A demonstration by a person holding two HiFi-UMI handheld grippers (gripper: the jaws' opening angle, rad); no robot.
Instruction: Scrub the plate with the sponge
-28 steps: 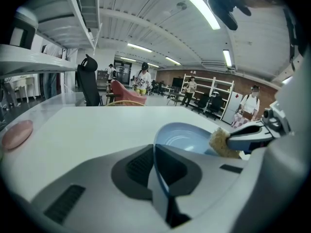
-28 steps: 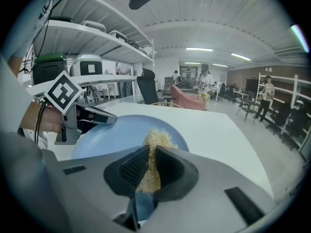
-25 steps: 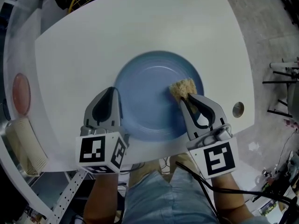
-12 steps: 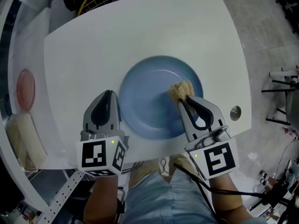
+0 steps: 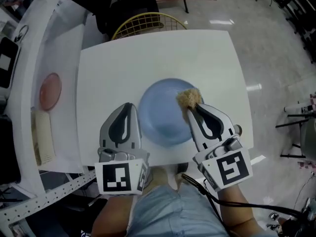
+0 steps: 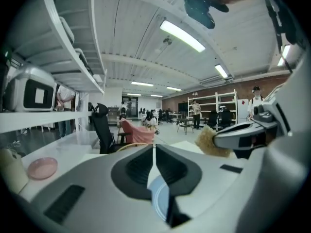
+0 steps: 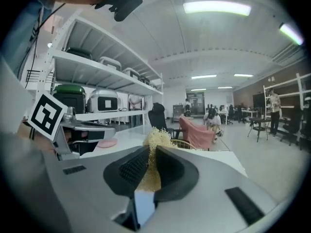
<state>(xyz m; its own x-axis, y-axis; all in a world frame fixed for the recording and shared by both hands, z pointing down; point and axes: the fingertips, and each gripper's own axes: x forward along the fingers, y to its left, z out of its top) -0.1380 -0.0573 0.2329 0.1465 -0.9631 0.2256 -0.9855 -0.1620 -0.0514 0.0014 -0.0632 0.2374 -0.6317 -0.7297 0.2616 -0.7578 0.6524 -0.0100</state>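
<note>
My right gripper (image 5: 193, 107) is clenched on the sponge (image 5: 187, 98). The straw-coloured tuft is pinched between the pads and sticks out past the tips, over the far right rim of the plate (image 5: 163, 115). I cannot tell whether it presses on the surface. My left gripper (image 5: 131, 105) has its jaws closed together with nothing I can make out between them, its tip just at the plate's left edge. The plate sits on the white table (image 5: 148, 58), nearer my side than the far side. The main risk, as I judge it, is that the plate is not pinned. A hard stroke toward me could push it across the smooth top to the near edge, or spin it under the sponge. Only part of the sponge is held, so dragging it sideways could tear it out of the pads. Working only at the rim would also leave the centre unscrubbed. I count one plate, one sponge, two grippers, one table, and one pink dish (image 5: 49, 90) well apart on the side counter.
</note>
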